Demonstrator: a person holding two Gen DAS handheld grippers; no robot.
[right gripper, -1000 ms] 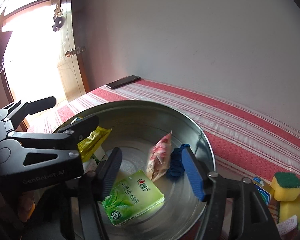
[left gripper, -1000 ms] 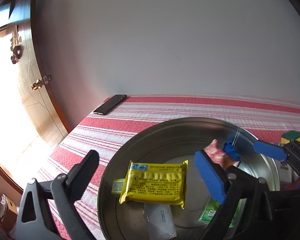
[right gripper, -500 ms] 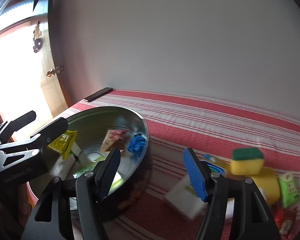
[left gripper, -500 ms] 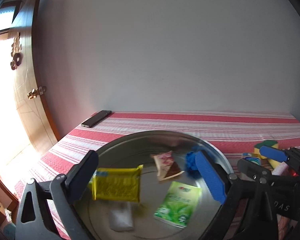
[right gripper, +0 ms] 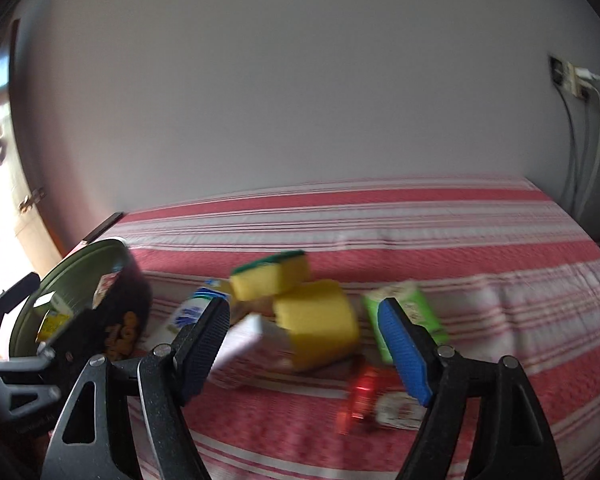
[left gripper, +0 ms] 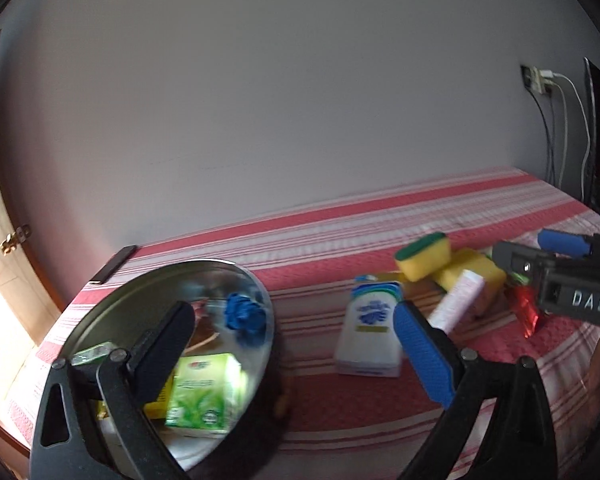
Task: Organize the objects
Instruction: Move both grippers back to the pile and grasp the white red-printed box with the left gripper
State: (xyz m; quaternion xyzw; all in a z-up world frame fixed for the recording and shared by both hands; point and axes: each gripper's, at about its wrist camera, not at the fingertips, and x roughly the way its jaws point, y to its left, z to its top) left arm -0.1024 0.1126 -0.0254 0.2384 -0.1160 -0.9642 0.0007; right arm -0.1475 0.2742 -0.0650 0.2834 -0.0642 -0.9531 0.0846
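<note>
**Both grippers wide open over the striped bed**

My left gripper [left gripper: 296, 344] is spread wide and holds nothing; between its black finger and its blue pad [left gripper: 420, 354] I see bare striped cover [left gripper: 340, 396]. My right gripper [right gripper: 306, 344] is just as wide and just as empty, its fingers framing a loose pile on the cover.

From the left wrist, the metal bowl [left gripper: 112, 300] sits just behind my black finger, and I can look into it: a green tissue pack [left gripper: 204, 390], a blue scrunchie [left gripper: 244, 316], and other packets too blurred to name. Right of the bowl lies a white pouch [left gripper: 370, 332], and beyond it a green-topped sponge [left gripper: 424, 256] leans on a yellow sponge [left gripper: 476, 272]. My right gripper's body [left gripper: 568, 284] cuts in at the right edge of this view.

From the right wrist, the bowl [right gripper: 76, 268] is at far left and shows its dark outer wall, with little of the inside visible. This view shows the pile better: the green-topped sponge [right gripper: 272, 274] rests on the yellow sponge [right gripper: 318, 326], a green packet [right gripper: 408, 312] lies just right of them, and a red wrapper [right gripper: 360, 396] lies nearer me, blurred. A phone [right gripper: 104, 226] lies at the far left edge by the wall.
</note>
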